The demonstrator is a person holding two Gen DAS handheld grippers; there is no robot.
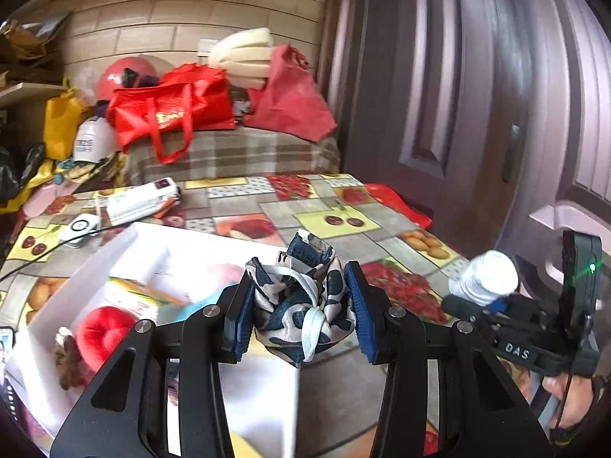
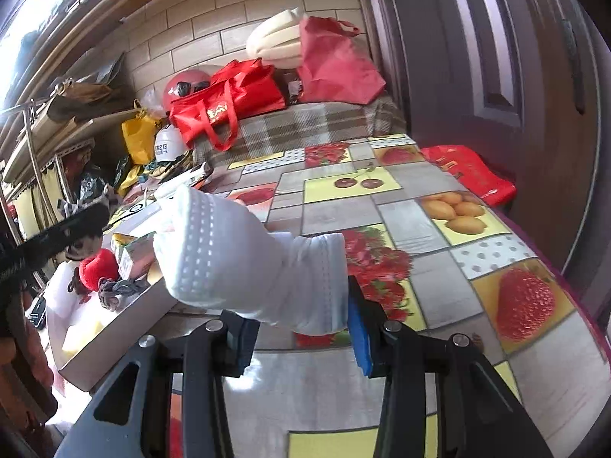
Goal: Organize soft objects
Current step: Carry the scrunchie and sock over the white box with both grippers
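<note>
Above a fruit-patterned tablecloth (image 2: 450, 236), two soft things are held clear of the table, one in each set of tongs. A bunched scarf (image 1: 301, 305), blotched navy and cream with a white band through it, is pinched between the blue pads of the left gripper (image 1: 301, 309), the jaws set narrow around the bundle. A white sock (image 2: 248, 259), rolled and ribbed, is clamped in the right gripper (image 2: 303, 328), again with the jaws drawn close and the free end hanging out to the left.

Just beside and below both loads, a white box (image 1: 126, 244) is seen on the table, already holding a red plush toy (image 1: 103, 334), a grey knotted rope (image 2: 118, 290) and a small printed carton (image 2: 131, 255). Both items are judged to be on their way to this box.

Loose cloth is the likely trouble: the scarf is gripped only at its middle, so a fold could slip out and drag over the box's wall, tipping or shifting the light box. The sock's overhanging end could catch the rim for the same reason. With both grippers near each other, a clash between them over the box is also possible.

Beyond the table, red bags (image 1: 172, 114) are piled on a checked blanket (image 1: 236, 152).
</note>
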